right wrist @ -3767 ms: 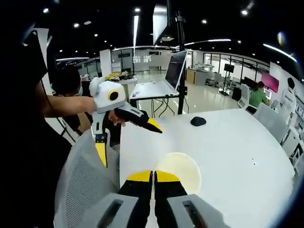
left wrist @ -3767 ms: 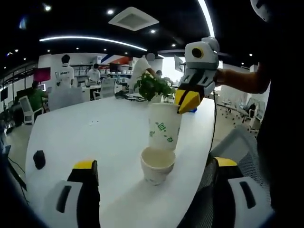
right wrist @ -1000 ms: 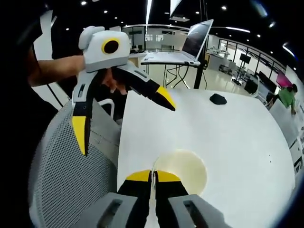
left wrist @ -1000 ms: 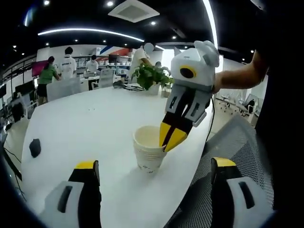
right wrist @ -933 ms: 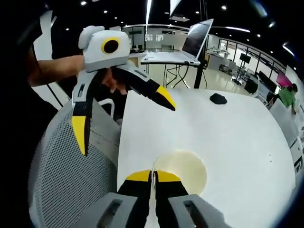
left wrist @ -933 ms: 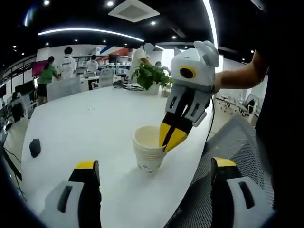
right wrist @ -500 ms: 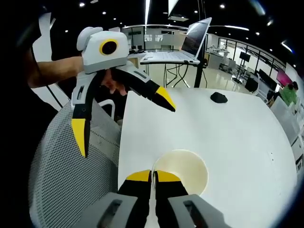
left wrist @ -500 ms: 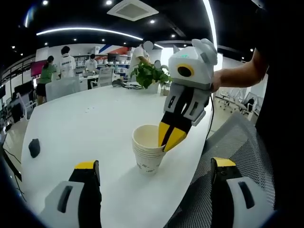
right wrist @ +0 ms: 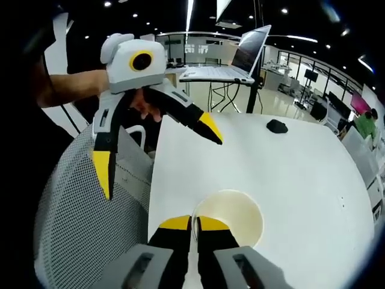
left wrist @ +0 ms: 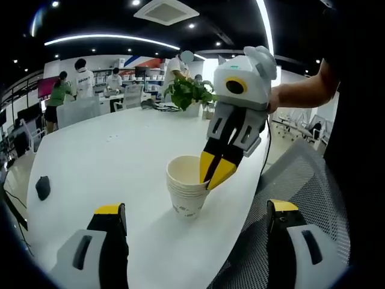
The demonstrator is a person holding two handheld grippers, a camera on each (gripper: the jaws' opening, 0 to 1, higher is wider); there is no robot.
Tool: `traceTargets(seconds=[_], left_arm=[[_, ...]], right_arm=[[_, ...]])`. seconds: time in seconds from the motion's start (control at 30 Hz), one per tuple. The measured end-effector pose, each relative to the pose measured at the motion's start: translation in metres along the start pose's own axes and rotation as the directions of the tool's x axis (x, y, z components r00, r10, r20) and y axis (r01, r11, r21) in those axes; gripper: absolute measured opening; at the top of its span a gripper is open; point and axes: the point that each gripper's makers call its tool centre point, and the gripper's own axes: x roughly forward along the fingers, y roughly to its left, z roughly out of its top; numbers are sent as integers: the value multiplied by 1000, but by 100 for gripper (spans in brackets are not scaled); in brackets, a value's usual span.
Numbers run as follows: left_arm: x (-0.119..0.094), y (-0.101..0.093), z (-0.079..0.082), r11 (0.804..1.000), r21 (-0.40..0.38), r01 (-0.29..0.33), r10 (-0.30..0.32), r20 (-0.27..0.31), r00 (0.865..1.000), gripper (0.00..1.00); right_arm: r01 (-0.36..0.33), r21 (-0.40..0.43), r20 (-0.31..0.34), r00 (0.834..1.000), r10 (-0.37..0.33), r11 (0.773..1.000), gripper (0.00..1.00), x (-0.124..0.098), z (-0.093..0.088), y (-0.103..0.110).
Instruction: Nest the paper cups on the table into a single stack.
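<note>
Nested now where a tall green-printed cup hung over a lone one 3.8 s ago, the paper cups form a single stack, and the right gripper has come down with it.

Taking that stack as the landmark, the broad white oval table [left wrist: 108,162] carries it near the edge closest to the person, with a grey mesh office chair [left wrist: 283,180] just beyond that edge. The white-and-yellow right gripper [left wrist: 215,173] is pressed together on the stack's near rim, one jaw inside the mouth. The left gripper [right wrist: 157,153] hangs above and to one side of the stack, jaws spread wide and holding nothing. The stack of cream paper cups [left wrist: 186,191] stands upright; a small black mouse-like object [left wrist: 42,187] lies well apart from it.

To finish well, I judge the top cup should be seated squarely, then the pinch released straight upward so the stack does not tip toward the edge.
</note>
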Motion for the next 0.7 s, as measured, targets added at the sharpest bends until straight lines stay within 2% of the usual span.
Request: traceTargets(seconds=[0.23,0.57,0.7], left_arm=[[1,1,-1,1000,2,1,-1,2,1000,95],[13,3,-4,999,38,26,-26,1,1000,91],[19,2,-5,998,42,39,-39,3,999,90]], right_arm=[[10,16,34,999,-10,1000,7,-8,5,-1],[77,48,116,990,-82,996,16,-26,15,-8],[116,53,151,981,-123,992,24,-31,16,-13]])
